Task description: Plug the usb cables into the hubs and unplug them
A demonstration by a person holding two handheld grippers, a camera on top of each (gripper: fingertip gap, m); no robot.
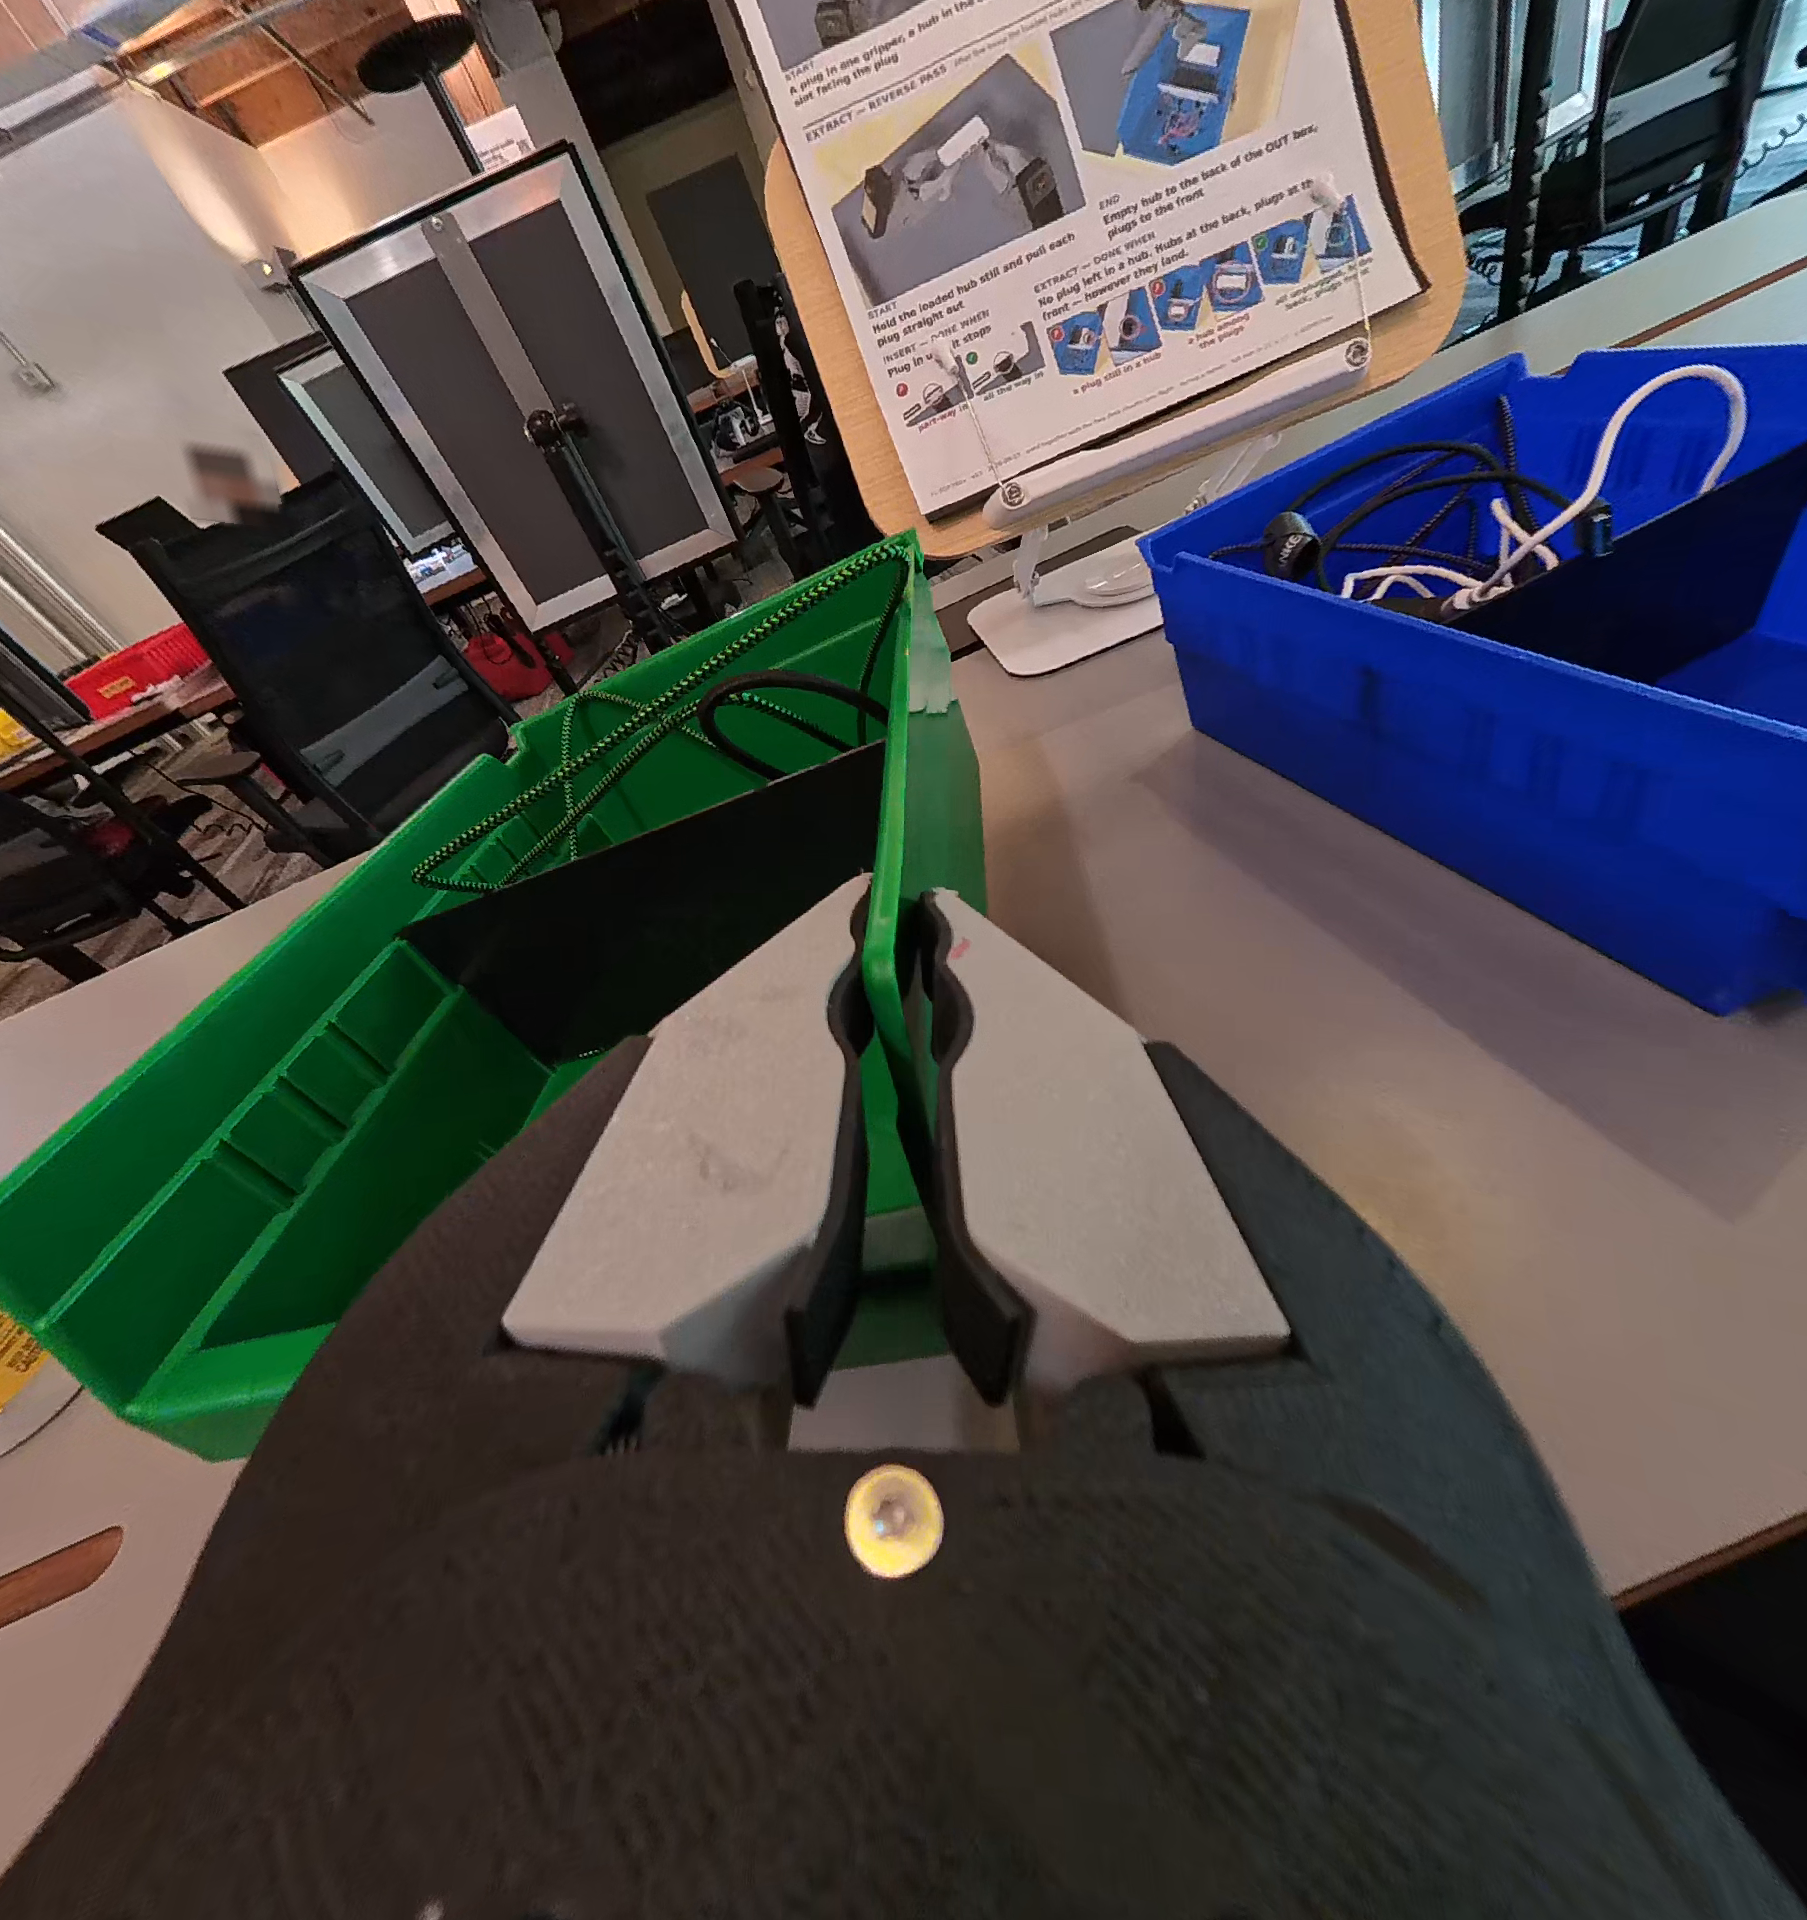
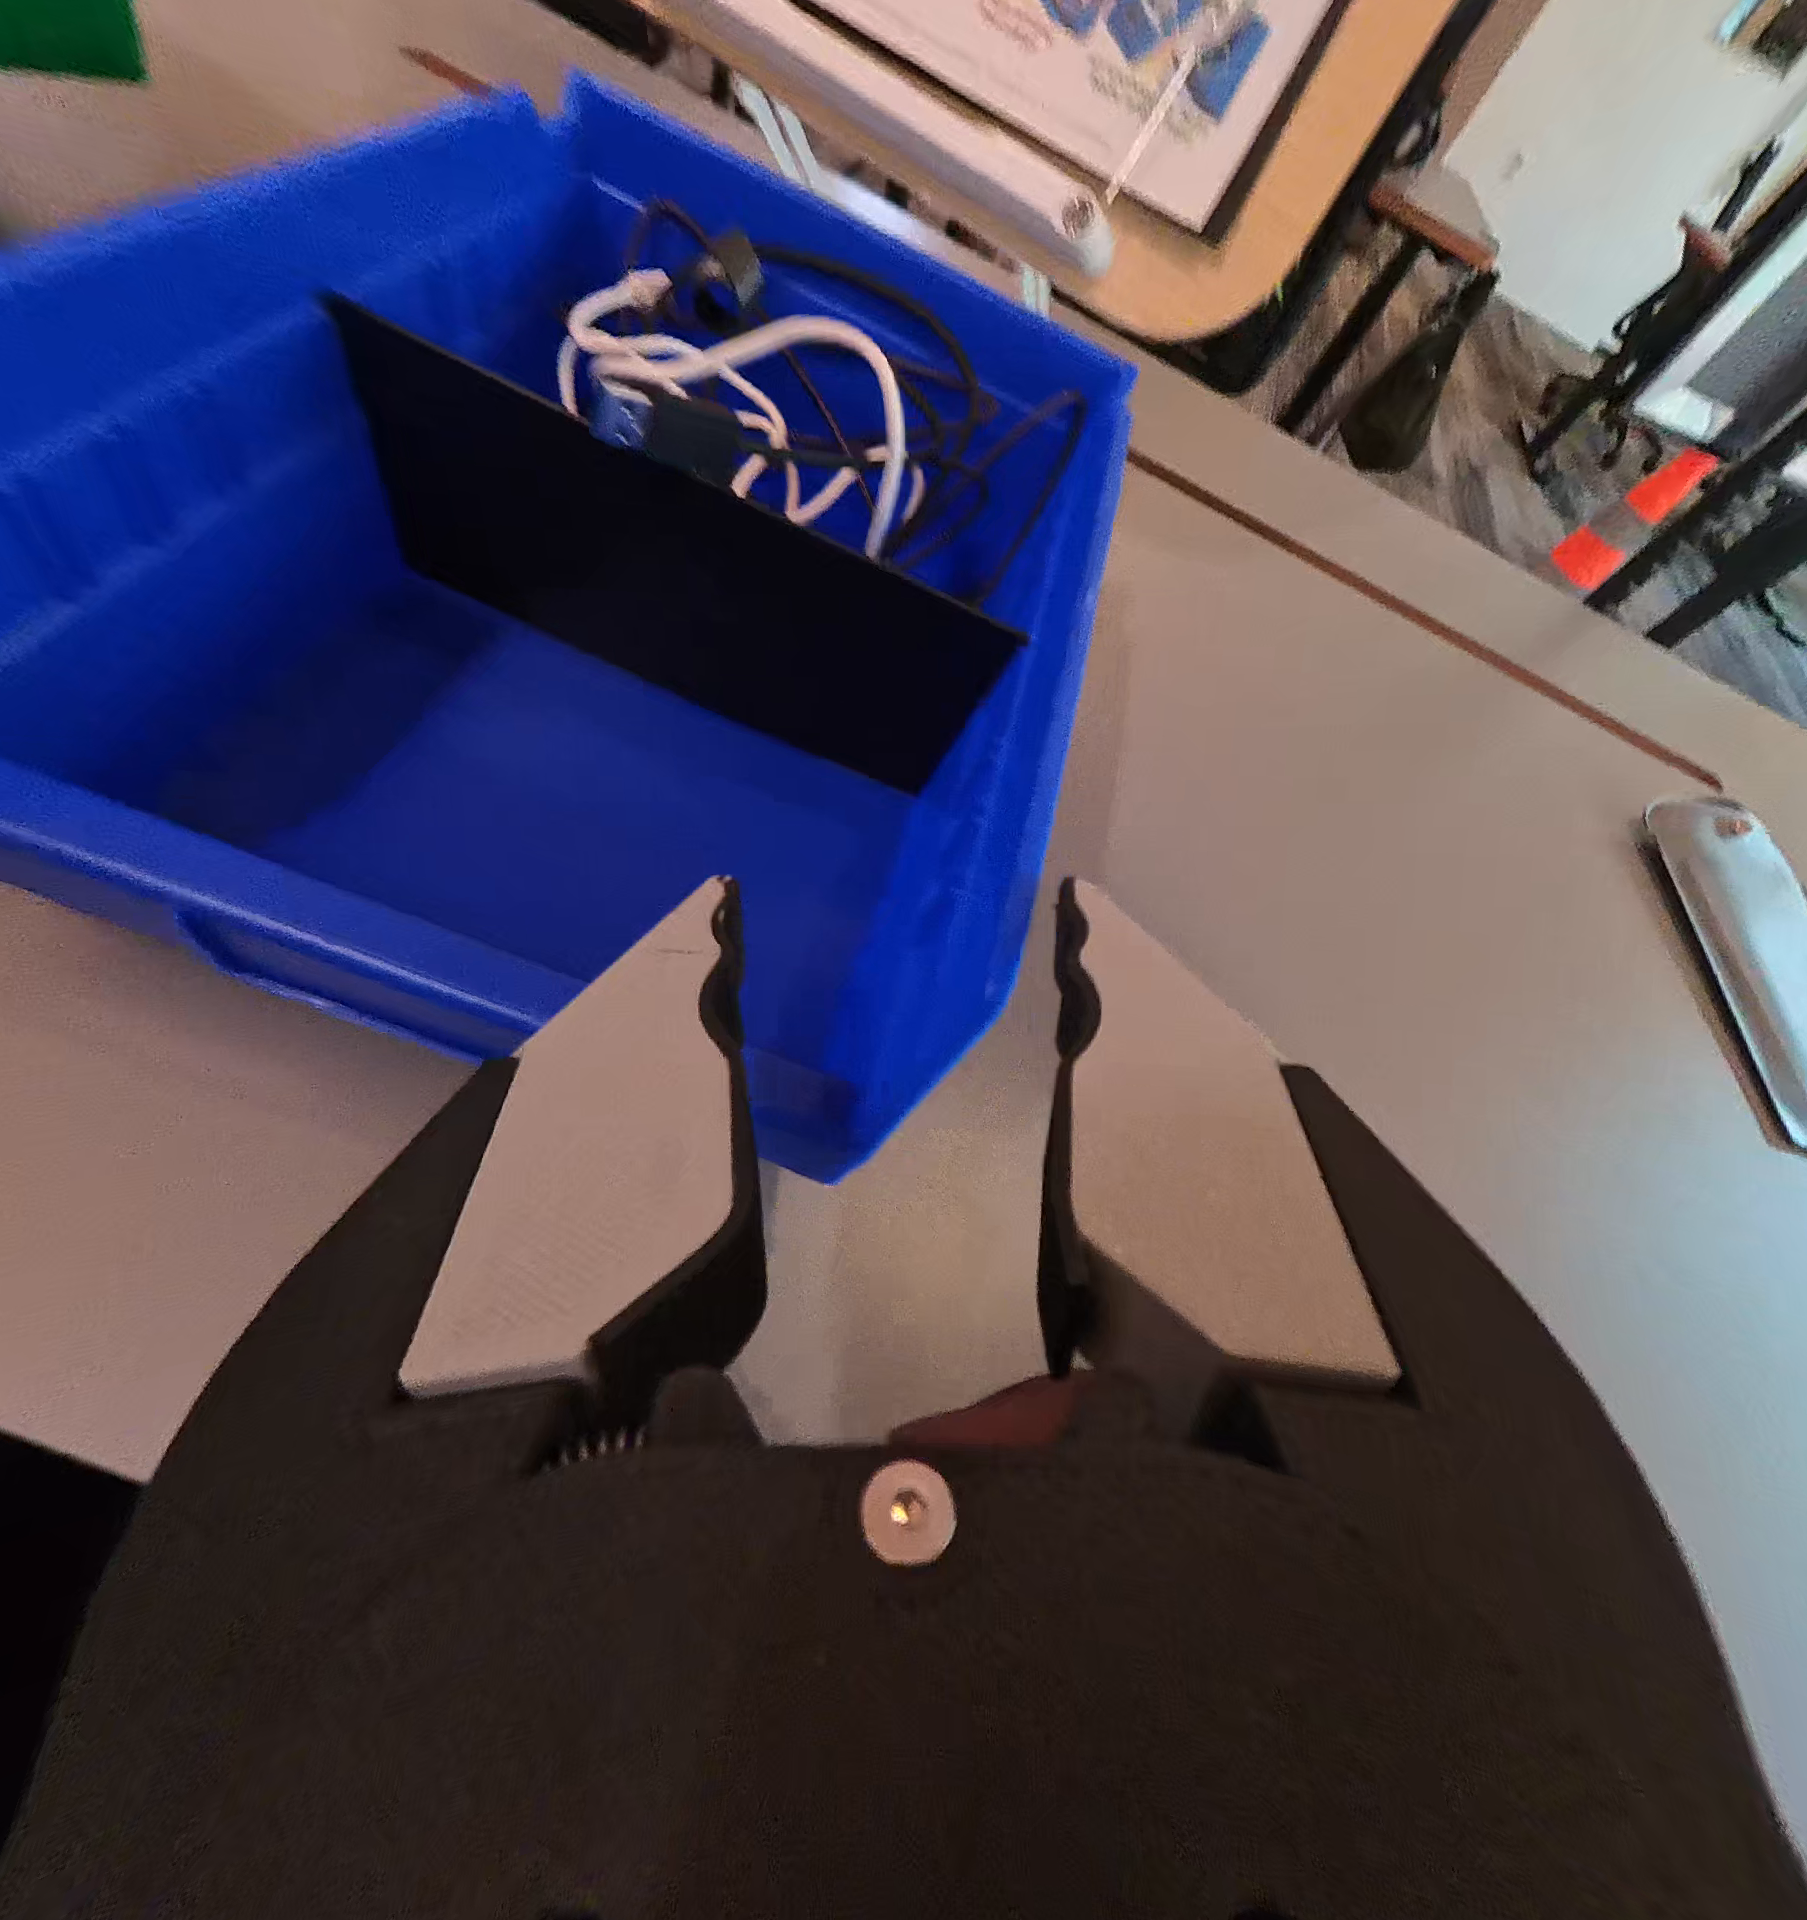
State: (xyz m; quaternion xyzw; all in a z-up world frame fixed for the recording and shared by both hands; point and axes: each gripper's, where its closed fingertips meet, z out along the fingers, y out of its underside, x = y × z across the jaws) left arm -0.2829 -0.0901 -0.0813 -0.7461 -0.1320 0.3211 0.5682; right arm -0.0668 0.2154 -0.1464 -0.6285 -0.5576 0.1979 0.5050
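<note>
Green bin (image 1: 286, 1195) on the desk (image 1: 1346, 1039) — left gripper (image 1: 894, 904) has its jaws clamped on the bin's right wall, one finger inside, one outside. A black divider (image 1: 650, 914) splits the bin; a green-black braided cable (image 1: 670, 707) and a black cable (image 1: 774, 691) lie in the far compartment behind it. Blue bin (image 2: 930, 935) sits to the right, apart from the green one — white cable (image 2: 774, 364) and black cables (image 2: 909, 301) tangled in its far compartment behind its own divider (image 2: 670, 582), near compartment bare. Right gripper (image 2: 894, 914) hovers over the blue bin's near corner, jaws spread apart, holding nothing. Cannot tell hubs from plugs. Instruction sheet on a stand (image 1: 1086, 260) behind the bins.
</note>
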